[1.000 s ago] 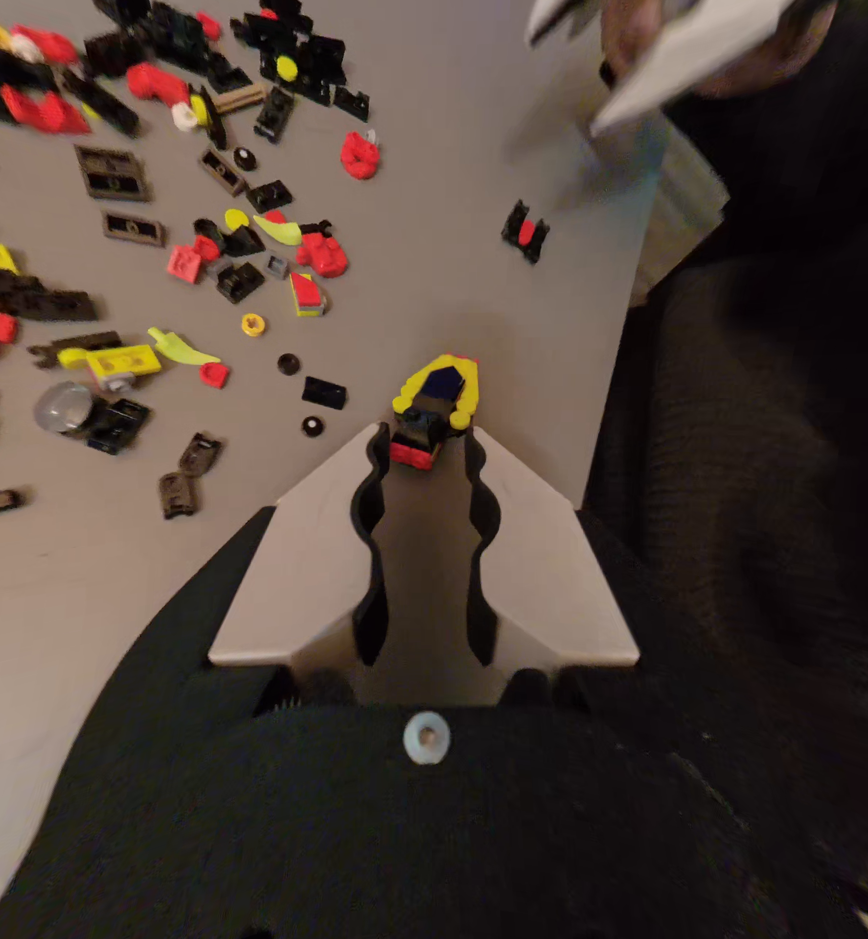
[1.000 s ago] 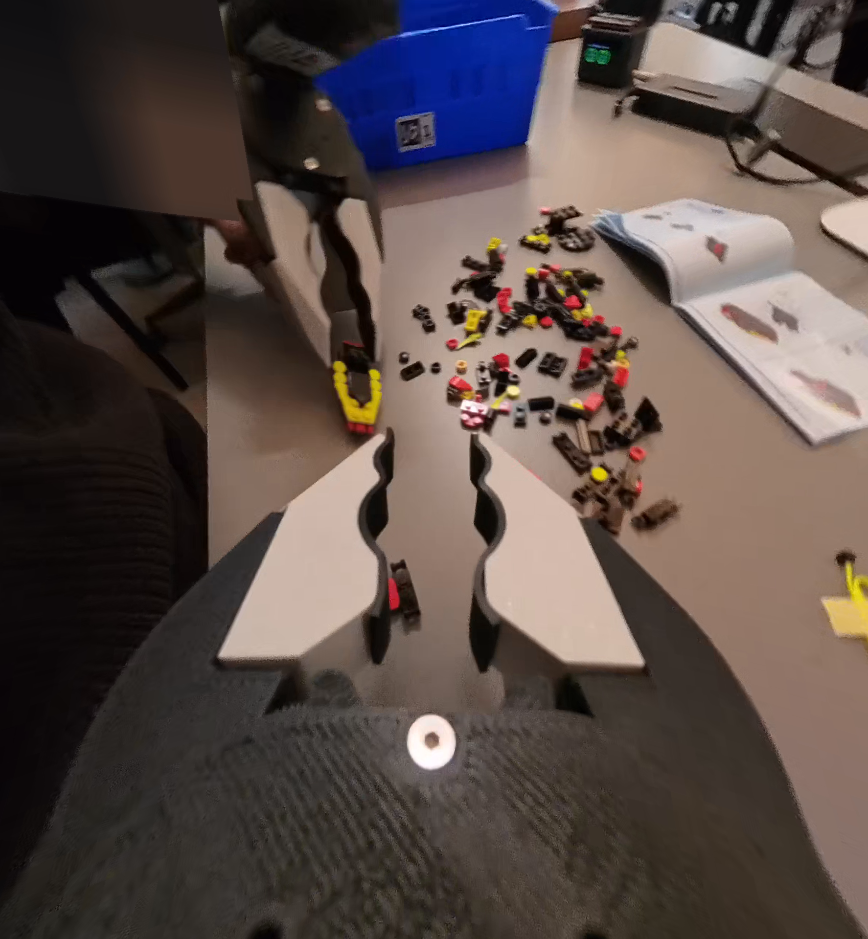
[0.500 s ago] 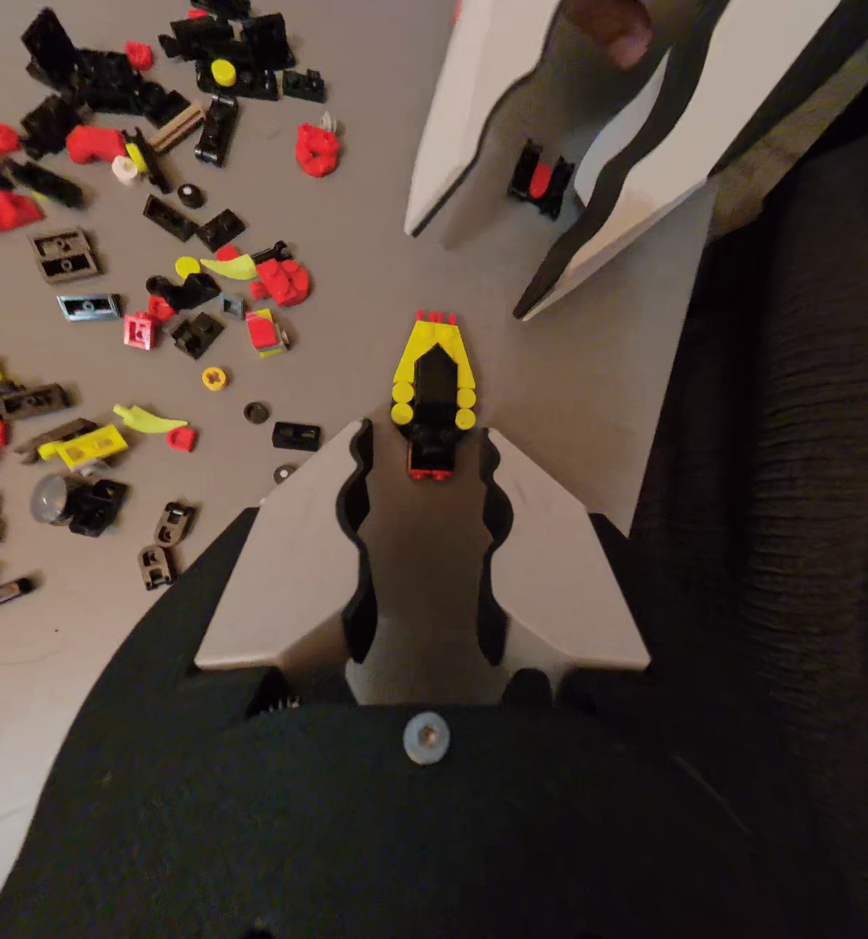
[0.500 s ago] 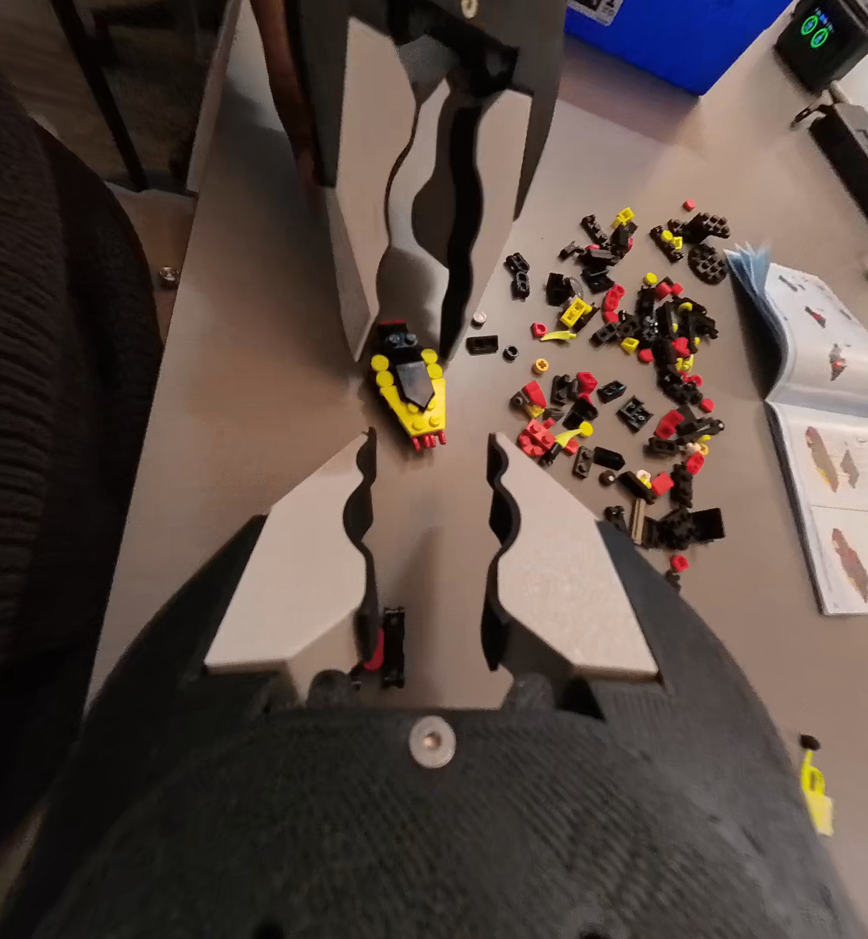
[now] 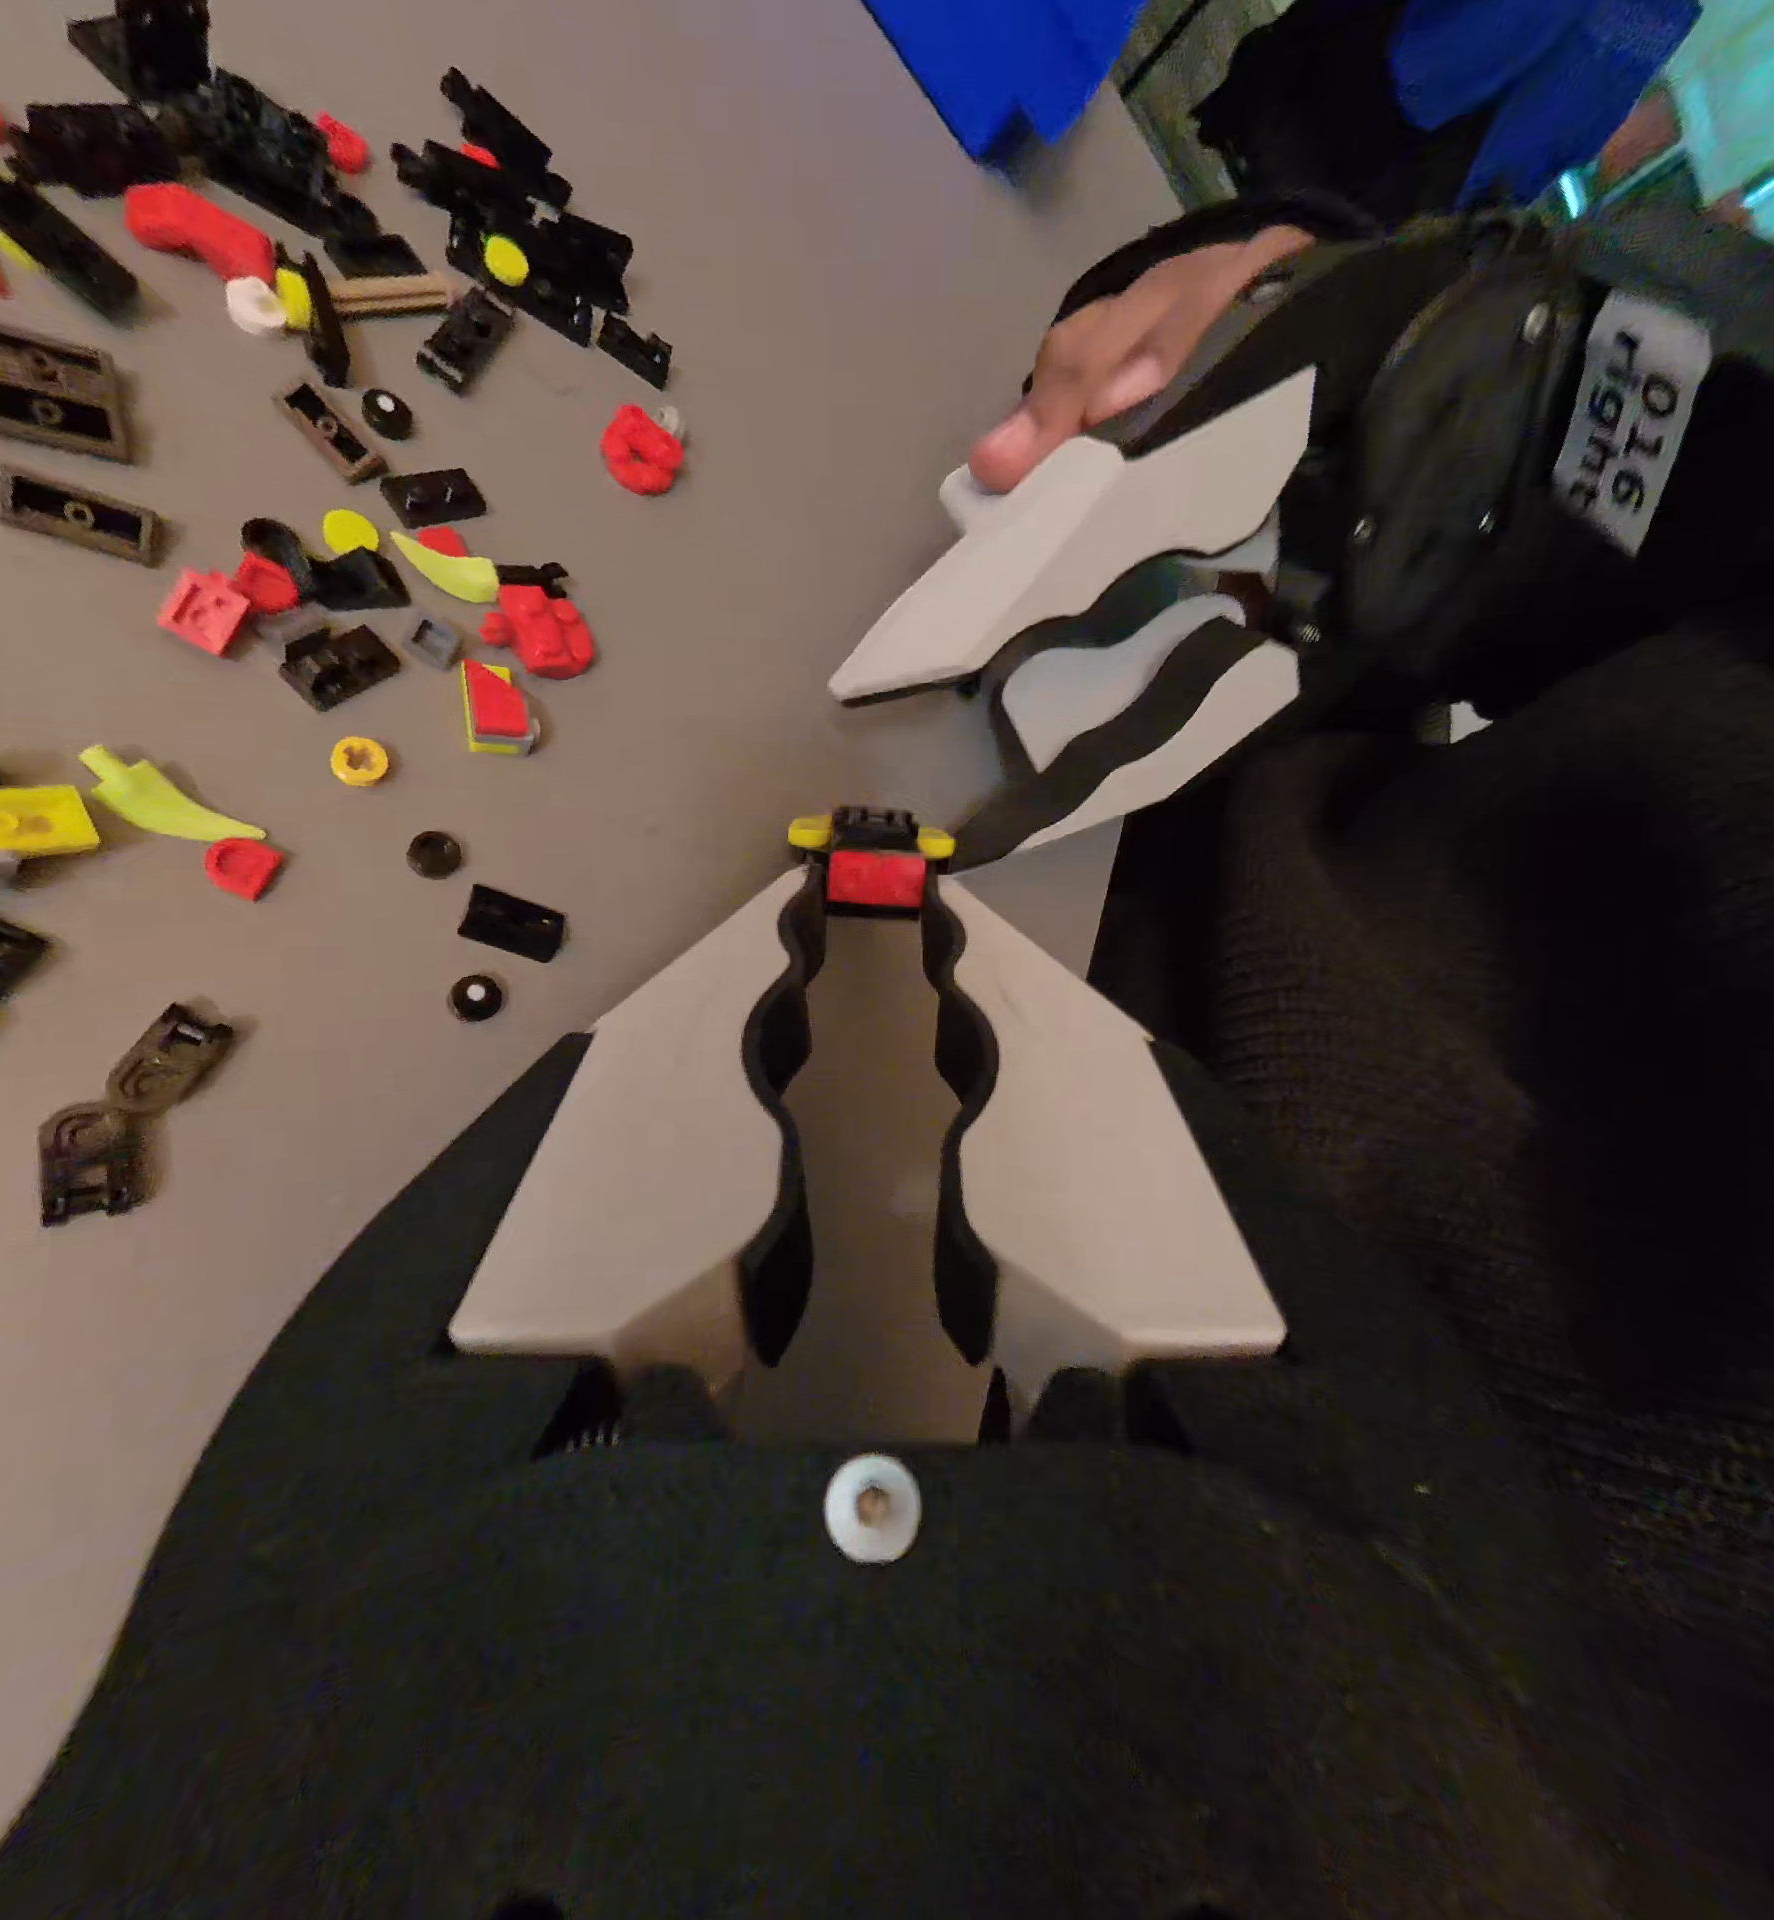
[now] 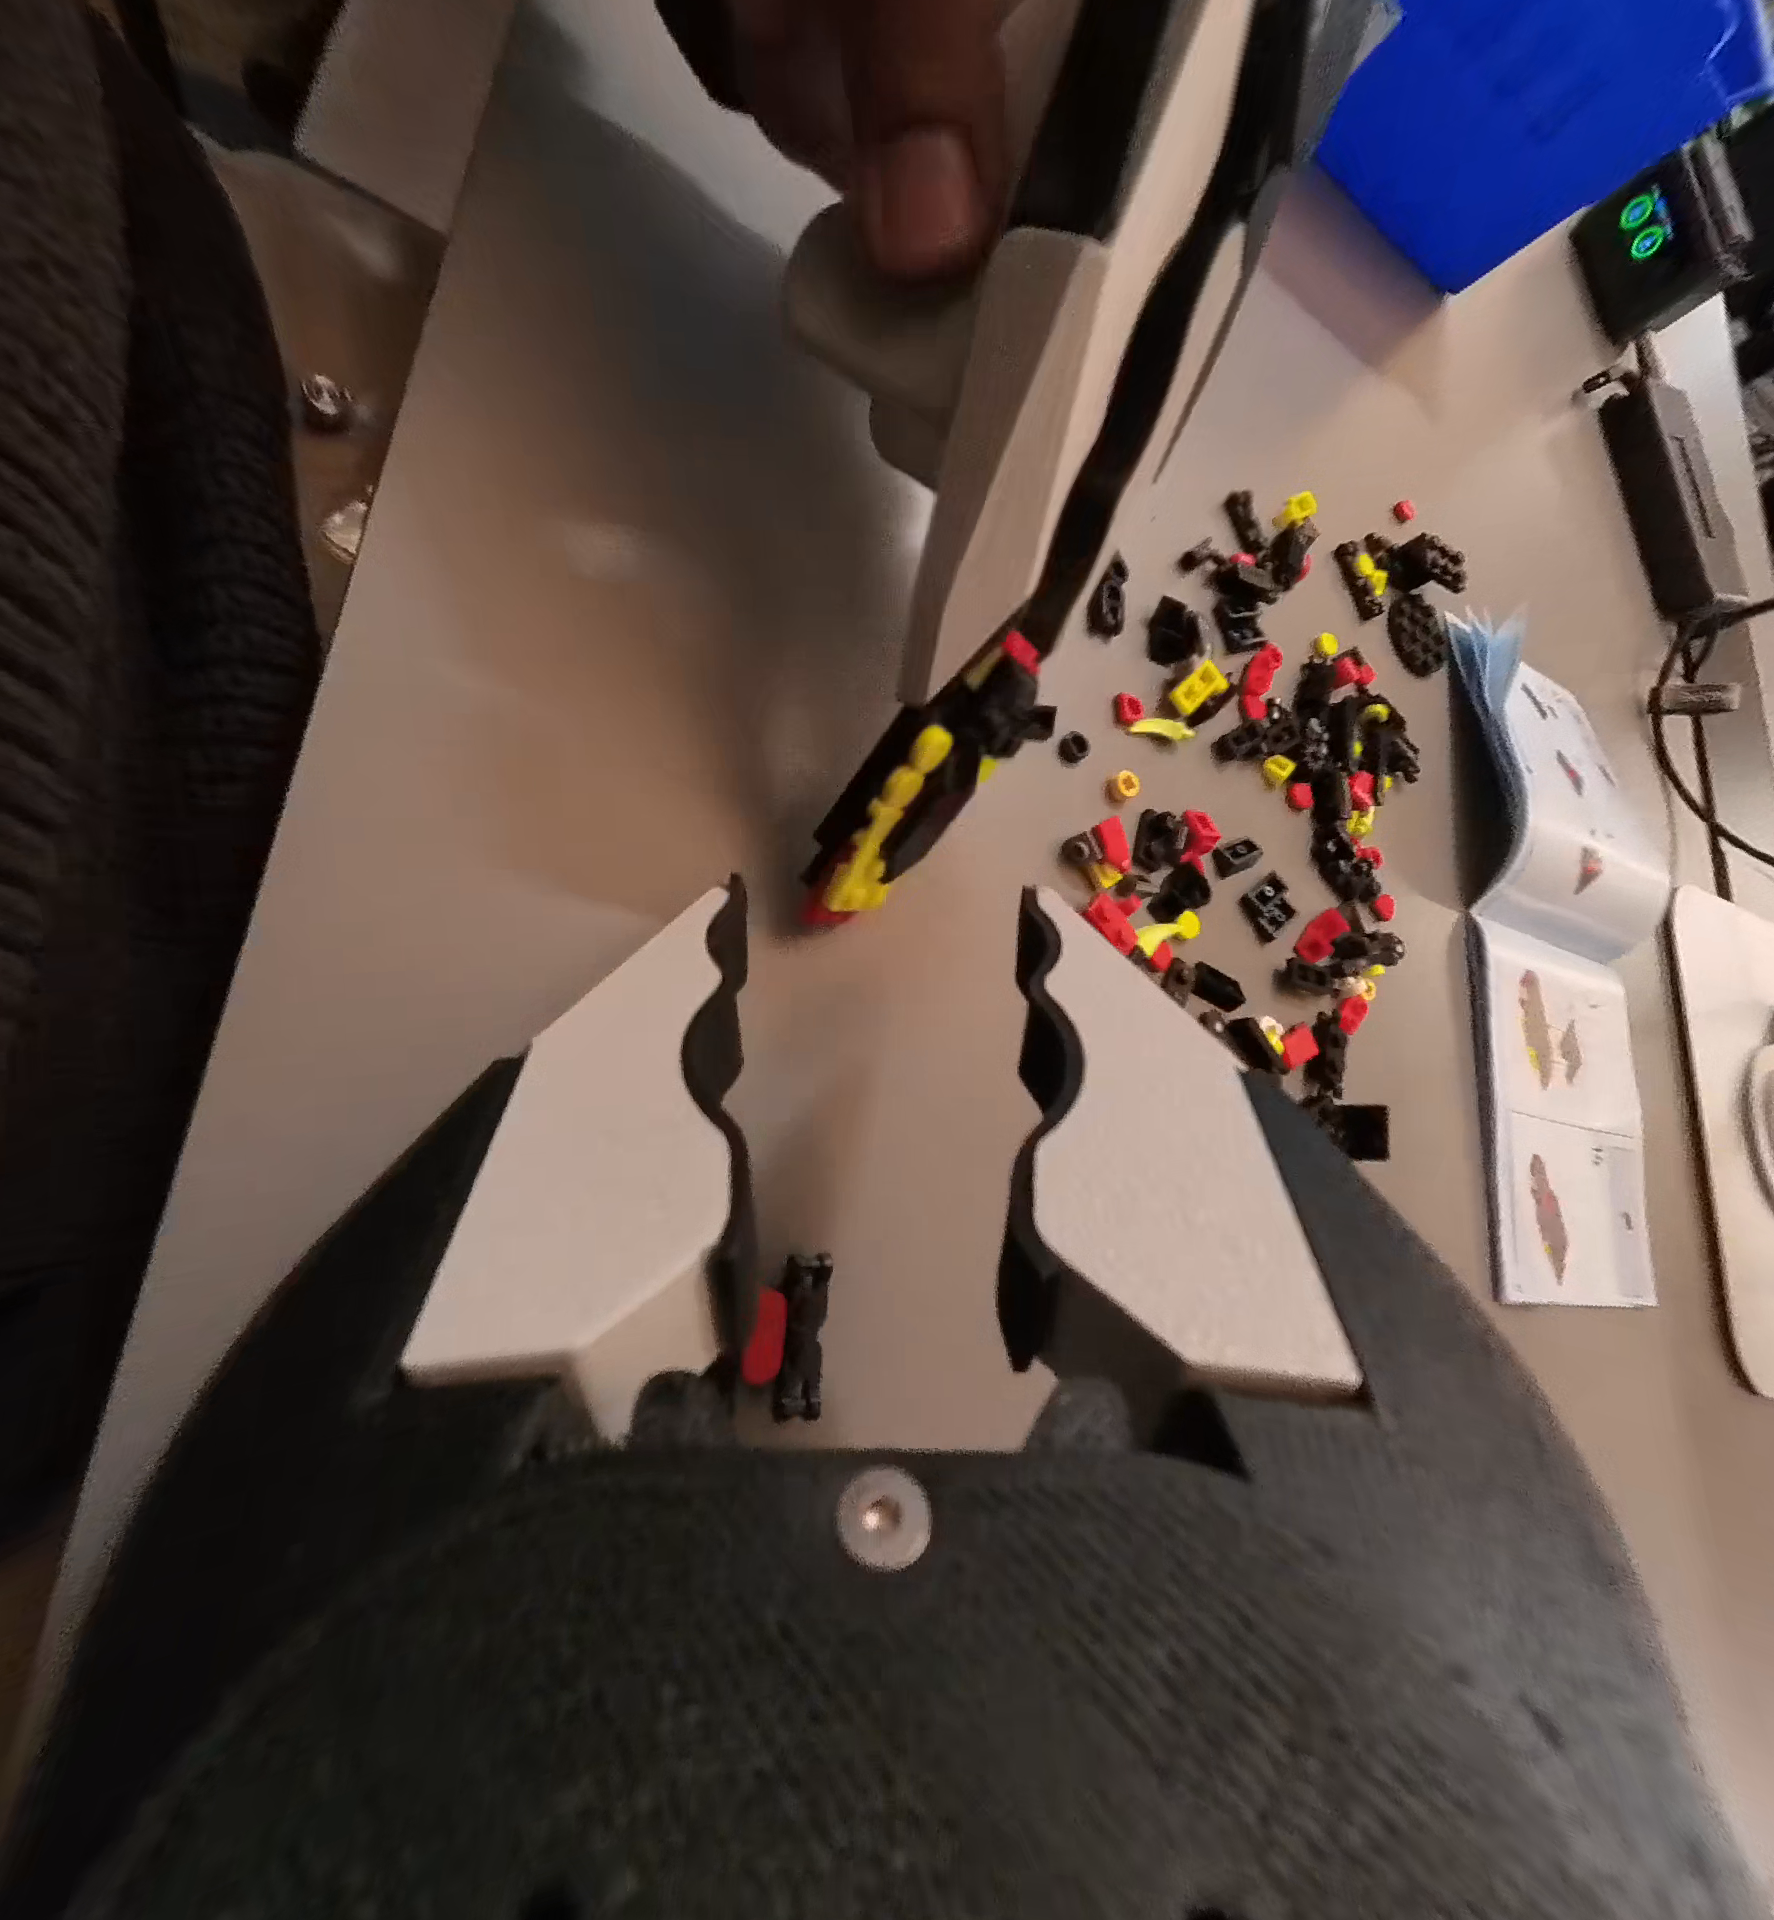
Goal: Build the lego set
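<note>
The left gripper (image 5: 870,883) pinches the red tail of a black-and-yellow brick model (image 6: 909,800), tilted nose-down over the worktop (image 6: 571,644). The right gripper (image 6: 878,914) stands spread wide, a small black-and-red piece (image 6: 795,1335) beside its left finger.

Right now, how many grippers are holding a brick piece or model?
1. The left gripper pinches the black, yellow and red brick model at its red end. The right gripper is open; a small black-and-red piece lies on the table beside one finger.
</note>
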{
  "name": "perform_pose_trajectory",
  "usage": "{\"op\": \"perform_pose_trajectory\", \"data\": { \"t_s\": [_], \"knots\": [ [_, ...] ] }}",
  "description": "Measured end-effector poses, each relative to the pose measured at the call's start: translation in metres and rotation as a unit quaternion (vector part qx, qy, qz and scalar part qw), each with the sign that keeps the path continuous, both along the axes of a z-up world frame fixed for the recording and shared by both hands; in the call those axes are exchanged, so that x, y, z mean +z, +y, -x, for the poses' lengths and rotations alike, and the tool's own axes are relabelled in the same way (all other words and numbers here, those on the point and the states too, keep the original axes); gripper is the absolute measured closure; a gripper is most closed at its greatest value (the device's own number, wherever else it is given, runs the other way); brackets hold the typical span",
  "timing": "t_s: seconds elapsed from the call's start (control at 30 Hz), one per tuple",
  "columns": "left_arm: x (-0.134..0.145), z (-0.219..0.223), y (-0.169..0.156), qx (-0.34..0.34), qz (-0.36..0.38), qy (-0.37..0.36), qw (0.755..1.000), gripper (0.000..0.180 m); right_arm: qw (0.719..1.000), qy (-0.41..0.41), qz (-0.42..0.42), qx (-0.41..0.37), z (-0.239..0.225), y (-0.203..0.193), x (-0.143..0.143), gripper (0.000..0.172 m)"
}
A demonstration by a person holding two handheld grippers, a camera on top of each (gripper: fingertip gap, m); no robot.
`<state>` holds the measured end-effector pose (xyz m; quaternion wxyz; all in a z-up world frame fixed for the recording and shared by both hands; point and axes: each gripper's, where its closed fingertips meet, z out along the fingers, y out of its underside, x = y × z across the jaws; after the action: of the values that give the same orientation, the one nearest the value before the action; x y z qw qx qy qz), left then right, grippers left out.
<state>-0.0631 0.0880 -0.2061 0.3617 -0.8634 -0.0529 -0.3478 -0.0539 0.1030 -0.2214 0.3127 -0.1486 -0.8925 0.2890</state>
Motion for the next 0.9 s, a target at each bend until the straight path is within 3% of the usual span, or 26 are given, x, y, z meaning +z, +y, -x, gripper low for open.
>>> {"op": "perform_pose_trajectory", "data": {
  "t_s": [0.1,0.33,0.4,0.53,0.7,0.9],
  "knots": [
    [-0.006,-0.002,0.000,-0.001,0.016,-0.003,1.000,0.163,1.000,0.001,-0.020,-0.019,0.006,-0.002,-0.006,0.121],
    [-0.006,-0.016,0.005,-0.005,0.021,-0.036,0.999,0.162,0.998,-0.034,-0.005,-0.057,0.011,-0.005,-0.009,0.145],
    [-0.005,-0.016,0.005,-0.007,0.017,-0.036,0.999,0.158,0.998,-0.032,-0.005,-0.063,0.012,-0.002,-0.008,0.155],
    [0.001,-0.014,0.007,-0.013,-0.010,-0.017,1.000,0.143,0.996,-0.045,0.021,-0.077,0.014,0.003,-0.004,0.156],
    [0.008,-0.005,0.011,-0.014,-0.060,0.080,0.995,0.139,0.983,-0.118,0.114,-0.087,0.008,0.003,0.002,0.157],
    [0.017,-0.020,0.011,-0.058,-0.111,0.153,0.980,0.141,0.932,-0.240,0.264,-0.064,-0.010,-0.010,0.019,0.157]
  ]
}}
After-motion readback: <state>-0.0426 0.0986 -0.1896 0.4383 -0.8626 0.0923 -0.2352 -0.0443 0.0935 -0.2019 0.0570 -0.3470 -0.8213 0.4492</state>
